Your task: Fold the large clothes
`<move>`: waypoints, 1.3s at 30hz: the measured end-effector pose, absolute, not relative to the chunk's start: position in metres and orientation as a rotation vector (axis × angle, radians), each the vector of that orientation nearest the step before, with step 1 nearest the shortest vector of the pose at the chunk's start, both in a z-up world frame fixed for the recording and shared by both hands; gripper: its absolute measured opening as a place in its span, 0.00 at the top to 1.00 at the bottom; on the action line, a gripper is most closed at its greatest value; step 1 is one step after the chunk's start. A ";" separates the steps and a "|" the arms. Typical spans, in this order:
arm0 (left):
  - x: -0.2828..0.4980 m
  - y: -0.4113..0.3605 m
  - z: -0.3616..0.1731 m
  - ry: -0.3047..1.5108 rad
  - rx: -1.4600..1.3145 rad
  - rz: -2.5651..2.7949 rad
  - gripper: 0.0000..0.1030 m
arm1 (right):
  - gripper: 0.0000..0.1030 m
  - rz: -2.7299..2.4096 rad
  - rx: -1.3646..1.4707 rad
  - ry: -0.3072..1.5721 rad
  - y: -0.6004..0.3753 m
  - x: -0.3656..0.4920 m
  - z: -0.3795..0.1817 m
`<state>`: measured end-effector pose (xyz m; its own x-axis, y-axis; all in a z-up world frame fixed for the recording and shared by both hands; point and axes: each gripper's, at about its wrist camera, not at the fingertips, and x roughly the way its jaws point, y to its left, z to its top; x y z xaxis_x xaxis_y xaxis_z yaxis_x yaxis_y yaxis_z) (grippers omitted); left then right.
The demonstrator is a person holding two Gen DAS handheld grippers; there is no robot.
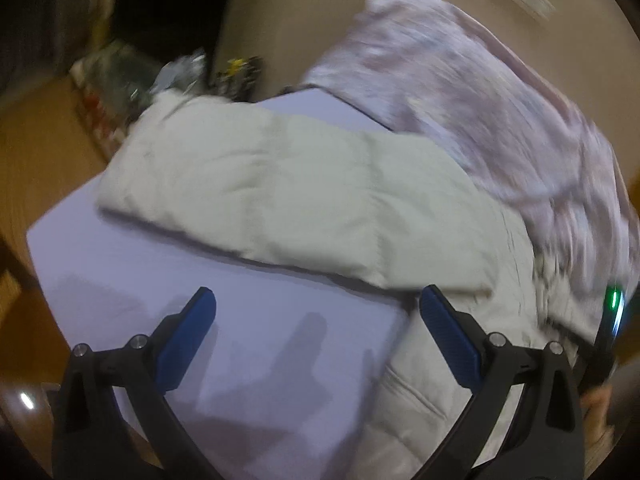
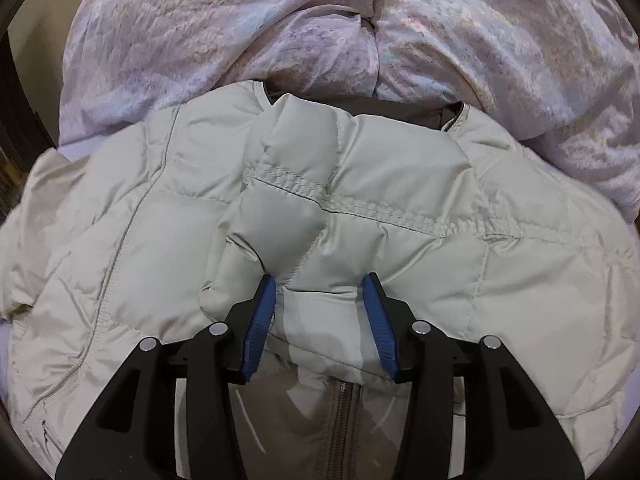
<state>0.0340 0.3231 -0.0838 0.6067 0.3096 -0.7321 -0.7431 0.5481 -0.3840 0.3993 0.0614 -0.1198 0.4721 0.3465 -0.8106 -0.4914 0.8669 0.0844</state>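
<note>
Right wrist view: the right gripper point(image 2: 320, 280) has its blue fingers point(image 2: 260, 320) pinched on a puffy fold of the pale quilted jacket point(image 2: 400, 184), apparently a sleeve end laid across the chest; the zipper point(image 2: 340, 420) runs below it. Left wrist view: the left gripper point(image 1: 316, 300) hangs over the bare lavender sheet point(image 1: 248, 340), fingers wide apart and holding nothing. The jacket lies spread on the bed, one sleeve point(image 1: 260, 184) stretched out flat across the sheet towards the far edge.

Progress, as judged: folding looks to be at an early stage. One sleeve seems brought onto the body; the other sleeve is yet to be folded in, and the body is not yet doubled over.

Surroundings: a crumpled floral quilt point(image 2: 280, 20) is bunched against the jacket's collar and may crowd the upper fold. Beyond the far bed edge sits blurred clutter point(image 1: 180, 76) on a wooden surface; its items cannot be told apart.
</note>
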 end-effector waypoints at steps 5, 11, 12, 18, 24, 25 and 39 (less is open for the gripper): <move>0.008 0.361 -0.090 0.551 -0.950 0.746 0.13 | 0.53 0.517 -0.159 0.934 0.062 0.393 -0.117; -0.006 0.391 -0.104 0.486 -1.117 0.774 0.27 | 0.53 0.528 -0.137 0.926 0.060 0.391 -0.116; -0.008 0.395 -0.105 0.464 -1.135 0.780 0.28 | 0.53 0.529 -0.136 0.925 0.059 0.391 -0.116; -0.018 0.417 -0.115 0.417 -1.231 0.833 0.72 | 0.53 0.531 -0.128 0.915 0.058 0.390 -0.115; -0.016 0.424 -0.102 0.448 -1.170 0.850 0.95 | 0.53 0.528 -0.130 0.917 0.058 0.390 -0.115; -0.014 0.422 -0.094 0.446 -1.141 0.854 0.96 | 0.53 0.526 -0.134 0.917 0.059 0.390 -0.115; 0.099 0.307 0.055 0.406 -0.674 0.522 0.98 | 0.41 0.666 0.006 1.010 0.021 0.398 -0.094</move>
